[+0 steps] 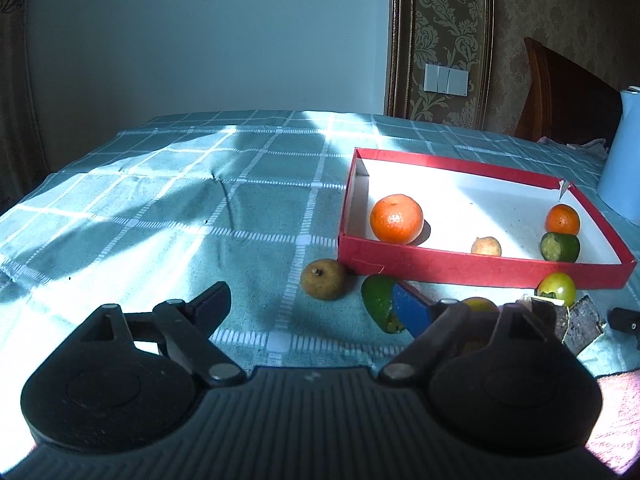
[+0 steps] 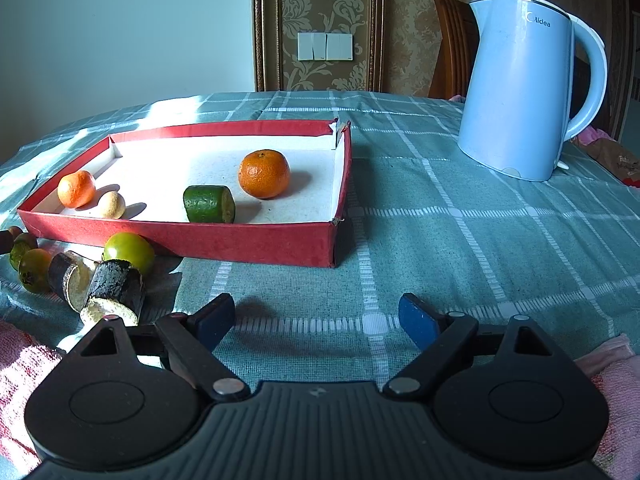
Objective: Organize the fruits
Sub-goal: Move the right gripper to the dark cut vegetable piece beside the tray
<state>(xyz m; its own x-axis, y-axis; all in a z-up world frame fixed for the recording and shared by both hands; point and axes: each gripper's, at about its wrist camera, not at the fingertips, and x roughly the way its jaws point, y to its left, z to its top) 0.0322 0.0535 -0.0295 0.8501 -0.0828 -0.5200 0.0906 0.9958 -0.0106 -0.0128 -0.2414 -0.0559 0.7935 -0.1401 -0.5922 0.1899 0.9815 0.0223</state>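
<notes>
A red box (image 1: 480, 270) (image 2: 180, 236) holds a large orange (image 1: 396, 219) (image 2: 76, 189), a small tan fruit (image 1: 486, 246) (image 2: 112, 205), a cut green piece (image 1: 560, 247) (image 2: 209, 204) and a second orange (image 1: 563, 219) (image 2: 264, 174). In front of the box lie a brown pear-like fruit (image 1: 324, 279), a green wedge (image 1: 380, 304), a green round fruit (image 1: 557, 287) (image 2: 129, 250) and dark cut chunks (image 1: 576, 322) (image 2: 116, 288). My left gripper (image 1: 316, 306) is open, with nothing between its fingers; the brown fruit sits just beyond them. My right gripper (image 2: 316, 316) is open over bare cloth.
A light blue kettle (image 2: 524, 88) (image 1: 624, 168) stands at the back right of the checked green tablecloth (image 2: 480, 220). A wooden chair (image 1: 560, 92) is behind the table. Pink cloth (image 2: 24, 380) lies at the near edge on both sides.
</notes>
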